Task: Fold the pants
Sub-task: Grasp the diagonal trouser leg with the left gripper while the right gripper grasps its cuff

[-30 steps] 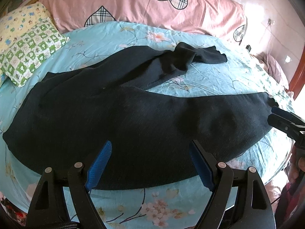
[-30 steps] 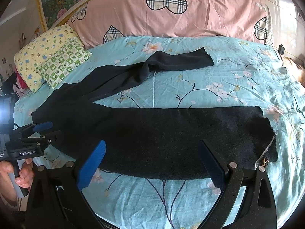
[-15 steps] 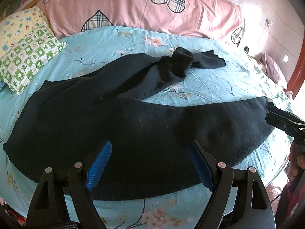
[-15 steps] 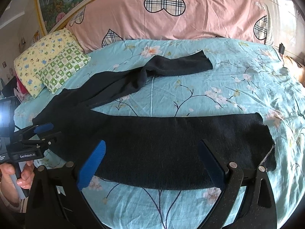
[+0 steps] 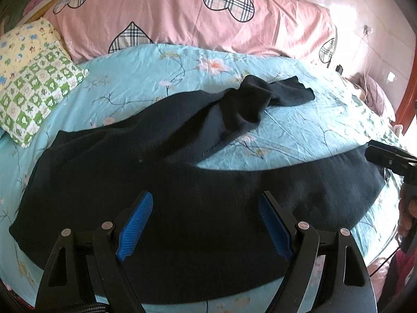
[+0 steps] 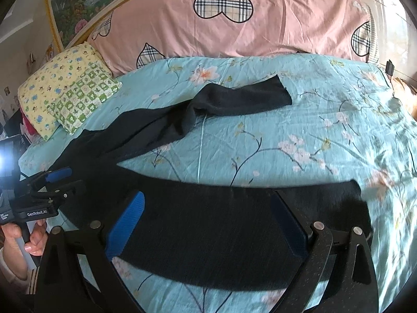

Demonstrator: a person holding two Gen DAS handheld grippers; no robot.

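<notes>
Where black pants [image 5: 182, 195] lie crosswise, waistband left, far leg angled away

open sheet [image 6: 325, 120] beyond pants [image 6: 208, 229], pillows [image 6: 70, 94] far-left

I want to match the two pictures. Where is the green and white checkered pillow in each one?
Left wrist view: the green and white checkered pillow lies at the far left edge, on the bed beside the black pants.
Right wrist view: the same pillow sits upper left, partly over a yellow pillow.
Shared landmark: the pink heart-print pillow across the top of both.
</notes>
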